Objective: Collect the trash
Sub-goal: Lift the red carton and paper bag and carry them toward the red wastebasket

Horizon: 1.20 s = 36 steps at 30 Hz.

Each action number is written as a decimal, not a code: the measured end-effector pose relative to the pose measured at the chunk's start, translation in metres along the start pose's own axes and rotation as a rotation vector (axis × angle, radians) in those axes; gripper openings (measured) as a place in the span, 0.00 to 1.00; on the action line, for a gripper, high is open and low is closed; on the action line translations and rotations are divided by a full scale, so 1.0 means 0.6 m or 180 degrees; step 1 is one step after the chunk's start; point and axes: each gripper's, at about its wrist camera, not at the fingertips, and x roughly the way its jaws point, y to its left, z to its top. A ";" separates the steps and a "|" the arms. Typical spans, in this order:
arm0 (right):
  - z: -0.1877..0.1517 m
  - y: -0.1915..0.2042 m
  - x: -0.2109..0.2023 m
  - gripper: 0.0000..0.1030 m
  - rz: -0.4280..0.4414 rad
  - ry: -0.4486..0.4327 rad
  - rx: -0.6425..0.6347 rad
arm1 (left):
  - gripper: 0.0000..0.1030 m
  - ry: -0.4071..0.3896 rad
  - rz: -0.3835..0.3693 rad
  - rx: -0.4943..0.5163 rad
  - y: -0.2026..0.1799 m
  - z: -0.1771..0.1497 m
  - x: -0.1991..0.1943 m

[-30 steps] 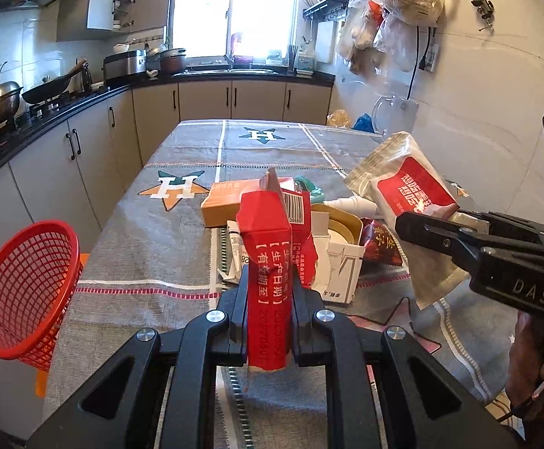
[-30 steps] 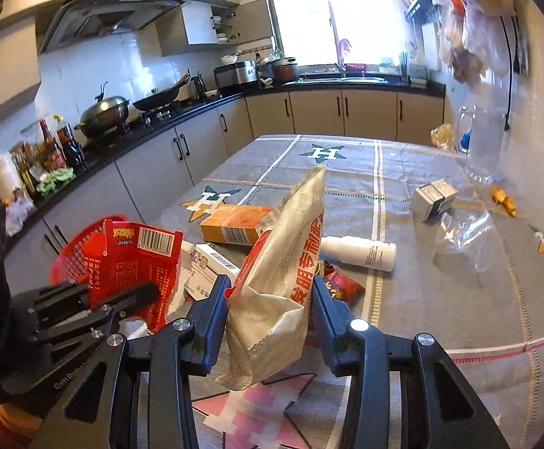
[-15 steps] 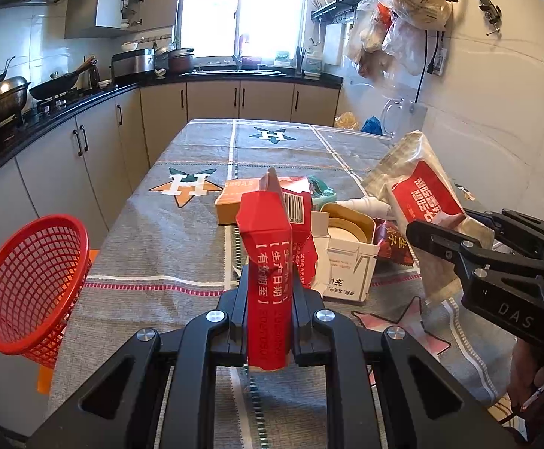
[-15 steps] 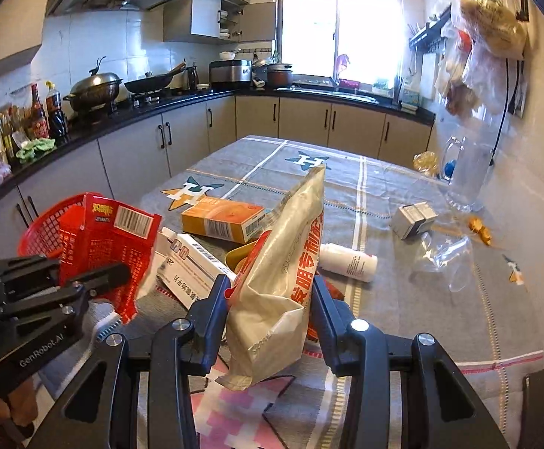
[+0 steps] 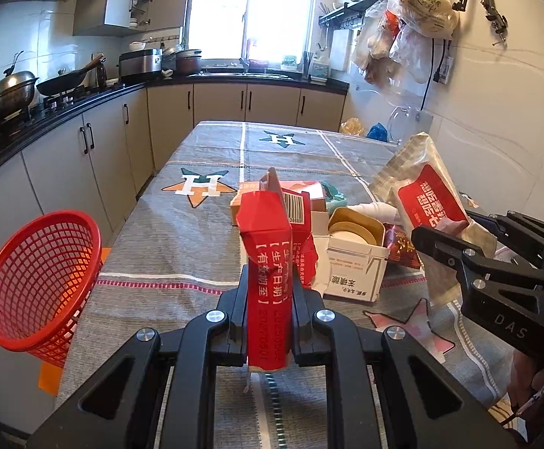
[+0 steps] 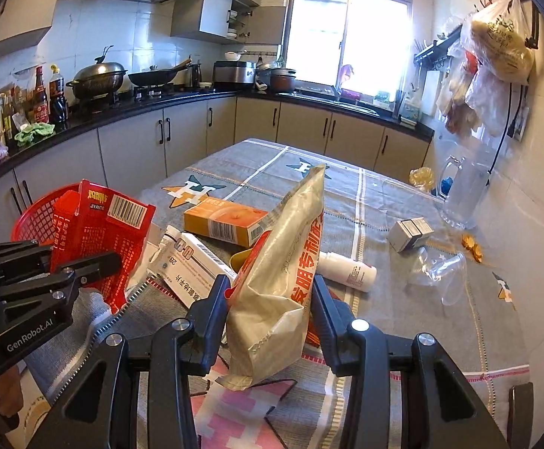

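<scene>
Gripping a red carton (image 5: 268,262), the left gripper (image 5: 268,321) has swung little nearer the red basket (image 5: 39,284) beside the table (image 5: 182,239); the right gripper (image 6: 270,321) stays clamped on a crumpled snack bag (image 6: 283,262), neither yet binned.

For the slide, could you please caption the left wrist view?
Left gripper clamps a flattened red carton above the table, red mesh basket waiting left.

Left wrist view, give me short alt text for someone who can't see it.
The left gripper is shut on a flattened red carton above a table littered with boxes and wrappers. A red mesh basket hangs off the table's left edge, and the right gripper at right holds a red-labelled bag.
</scene>
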 end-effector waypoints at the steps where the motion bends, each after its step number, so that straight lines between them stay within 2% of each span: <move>1: 0.001 0.004 -0.001 0.45 -0.0006 -0.0001 -0.0018 | 0.14 -0.0002 0.0002 -0.0006 0.001 -0.001 -0.001; 23: 0.018 0.076 0.015 0.45 0.0040 0.0011 -0.0380 | 0.14 -0.0102 0.0121 -0.0289 0.077 -0.011 -0.028; 36: 0.040 0.146 0.029 0.45 0.0145 -0.0031 -0.0664 | 0.14 -0.0208 0.0332 -0.0597 0.173 -0.022 -0.058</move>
